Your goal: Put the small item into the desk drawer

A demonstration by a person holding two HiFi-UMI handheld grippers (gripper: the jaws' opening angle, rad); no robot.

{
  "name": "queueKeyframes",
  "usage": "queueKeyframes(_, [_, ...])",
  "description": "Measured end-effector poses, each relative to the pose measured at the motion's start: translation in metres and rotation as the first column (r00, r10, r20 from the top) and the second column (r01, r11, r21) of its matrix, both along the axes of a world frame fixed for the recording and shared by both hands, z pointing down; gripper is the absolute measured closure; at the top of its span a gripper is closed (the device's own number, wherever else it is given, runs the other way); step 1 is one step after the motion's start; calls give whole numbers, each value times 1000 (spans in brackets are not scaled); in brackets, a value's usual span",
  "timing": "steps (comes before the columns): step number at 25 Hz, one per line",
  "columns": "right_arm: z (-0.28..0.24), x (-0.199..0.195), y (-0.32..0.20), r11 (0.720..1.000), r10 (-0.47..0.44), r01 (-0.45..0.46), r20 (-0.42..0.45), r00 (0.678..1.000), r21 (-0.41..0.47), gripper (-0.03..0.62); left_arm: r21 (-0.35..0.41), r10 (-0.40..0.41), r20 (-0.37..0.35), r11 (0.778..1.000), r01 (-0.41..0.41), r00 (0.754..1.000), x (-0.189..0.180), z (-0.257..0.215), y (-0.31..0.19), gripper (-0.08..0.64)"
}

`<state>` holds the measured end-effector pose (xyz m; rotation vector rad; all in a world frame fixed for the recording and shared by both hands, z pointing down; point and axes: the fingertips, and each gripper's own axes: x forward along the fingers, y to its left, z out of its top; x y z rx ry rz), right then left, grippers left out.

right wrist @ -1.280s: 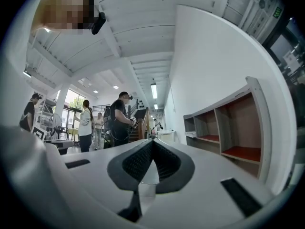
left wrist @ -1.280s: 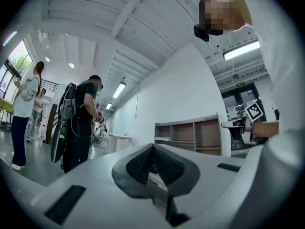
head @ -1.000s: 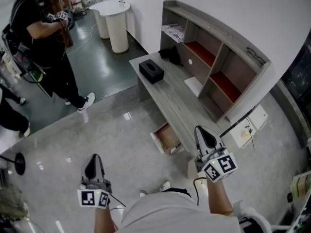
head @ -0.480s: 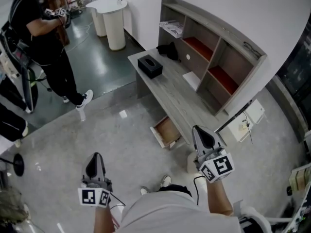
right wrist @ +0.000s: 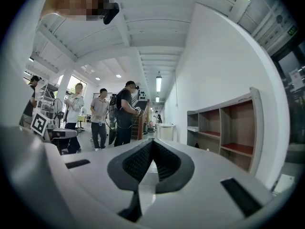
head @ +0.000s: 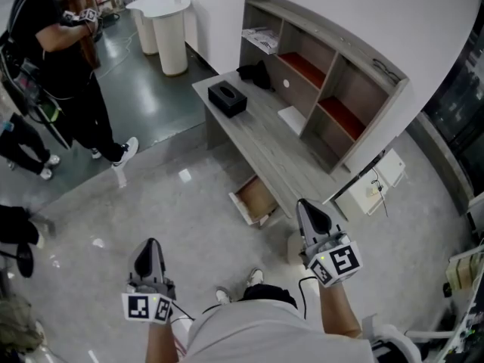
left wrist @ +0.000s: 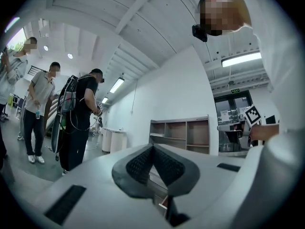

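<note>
A grey desk (head: 261,146) with a shelf unit (head: 325,66) stands ahead of me in the head view. Its drawer (head: 255,200) hangs open below the front edge and looks light brown inside. On the desktop lie a black box (head: 227,98), a dark bundle (head: 253,74) and a white sheet (head: 291,118). My left gripper (head: 148,248) hovers over the floor, well short of the desk, shut with nothing in it (left wrist: 153,149). My right gripper (head: 310,209) is just right of the drawer, near the desk's near end, also shut and holding nothing (right wrist: 152,144).
A person in black (head: 64,59) with a backpack stands at the upper left, others beside them. A white round pedestal table (head: 162,21) is by the far wall. A white box (head: 374,187) with cables sits on the floor right of the desk.
The head view has swung, so the desk and drawer sit a little further up and left. Both grippers keep their places and stay shut. The people at the left have shifted.
</note>
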<state>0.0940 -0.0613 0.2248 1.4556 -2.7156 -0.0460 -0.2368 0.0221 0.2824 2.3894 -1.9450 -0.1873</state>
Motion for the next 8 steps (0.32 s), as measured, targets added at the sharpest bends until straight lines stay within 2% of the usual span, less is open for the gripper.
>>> queueKeyframes(8, [9, 2, 5, 1000, -1, 1, 4, 1000, -22, 571, -14, 22, -13, 1000, -22, 1000, 14, 10, 3, 541])
